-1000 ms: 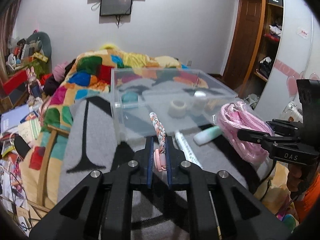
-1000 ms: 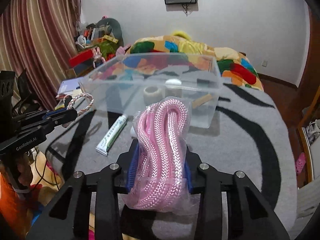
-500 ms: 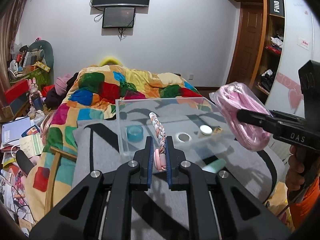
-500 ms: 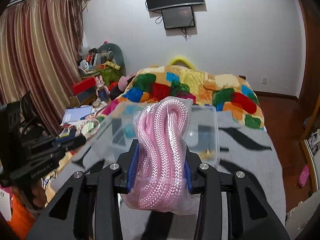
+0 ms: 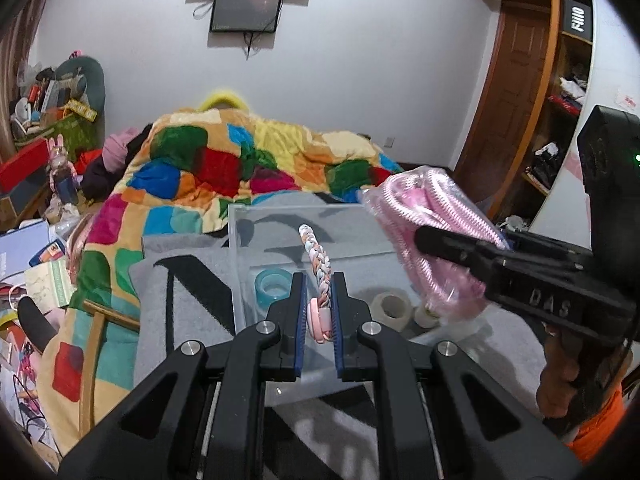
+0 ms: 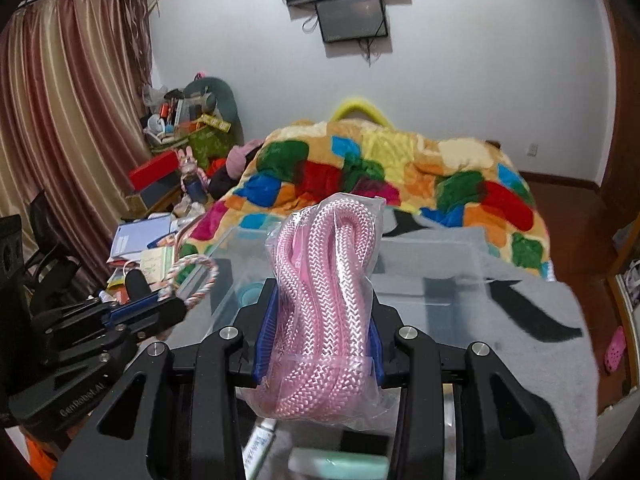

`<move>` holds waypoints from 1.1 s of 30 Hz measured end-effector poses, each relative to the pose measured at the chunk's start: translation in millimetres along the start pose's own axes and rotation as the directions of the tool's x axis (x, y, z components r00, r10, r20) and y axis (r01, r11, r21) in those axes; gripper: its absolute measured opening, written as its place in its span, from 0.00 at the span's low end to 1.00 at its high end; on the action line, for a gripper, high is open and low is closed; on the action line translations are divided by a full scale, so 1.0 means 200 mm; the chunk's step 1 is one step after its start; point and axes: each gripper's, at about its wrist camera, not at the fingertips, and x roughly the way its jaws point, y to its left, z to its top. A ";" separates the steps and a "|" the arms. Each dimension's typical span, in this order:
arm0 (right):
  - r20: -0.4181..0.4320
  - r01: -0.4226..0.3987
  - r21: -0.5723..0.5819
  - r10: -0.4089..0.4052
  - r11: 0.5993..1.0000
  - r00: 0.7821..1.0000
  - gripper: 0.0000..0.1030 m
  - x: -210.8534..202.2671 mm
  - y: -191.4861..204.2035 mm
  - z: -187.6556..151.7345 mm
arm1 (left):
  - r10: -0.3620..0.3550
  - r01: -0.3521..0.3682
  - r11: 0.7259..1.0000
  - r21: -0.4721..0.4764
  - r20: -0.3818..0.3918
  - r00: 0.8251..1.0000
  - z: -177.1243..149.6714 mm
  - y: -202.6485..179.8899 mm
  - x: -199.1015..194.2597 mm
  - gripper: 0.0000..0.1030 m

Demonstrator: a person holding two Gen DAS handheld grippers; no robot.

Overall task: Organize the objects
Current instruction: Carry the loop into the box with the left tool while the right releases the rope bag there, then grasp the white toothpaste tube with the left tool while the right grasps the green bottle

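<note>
My left gripper (image 5: 319,314) is shut on a braided pastel bracelet (image 5: 318,258) with a pink clasp, held above the clear plastic bin (image 5: 240,248). The bracelet also shows as a loop in the right wrist view (image 6: 195,278), held by the left gripper (image 6: 170,306). My right gripper (image 6: 320,328) is shut on a bagged coil of pink rope (image 6: 326,280), held over the bin (image 6: 432,260). The rope (image 5: 428,236) hangs over the bin's right side in the left wrist view. Inside the bin lie a blue tape roll (image 5: 274,286) and a clear tape roll (image 5: 392,306).
The bin stands on a grey blanket (image 5: 188,292) with black marks. A colourful patchwork quilt (image 5: 224,168) lies behind it. A white tube (image 6: 260,444) and a mint green tube (image 6: 340,466) lie under my right gripper. Clutter fills the floor at left (image 5: 36,248).
Both grippers have risen and moved forward over the bin, each still holding its object. The tubes on the blanket have dropped out of the left wrist view.
</note>
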 end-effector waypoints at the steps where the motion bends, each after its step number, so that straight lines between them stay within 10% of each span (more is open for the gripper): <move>1: -0.024 -0.010 0.002 0.010 1.000 1.000 0.34 0.04 0.01 0.00 | 0.002 -0.002 1.000 -0.003 -0.011 1.000 0.00 0.00 0.02 0.10; 19: -0.134 -0.039 -0.109 0.024 0.993 0.991 0.37 0.13 0.06 -0.09 | 0.024 -0.021 0.999 0.042 -0.073 0.997 -0.04 -0.04 0.07 0.13; 33: -0.116 -0.058 -0.154 0.040 0.986 0.992 0.45 -0.19 -0.06 -0.28 | 0.003 -0.002 0.996 0.092 -0.014 1.000 -0.14 -0.15 -0.15 0.49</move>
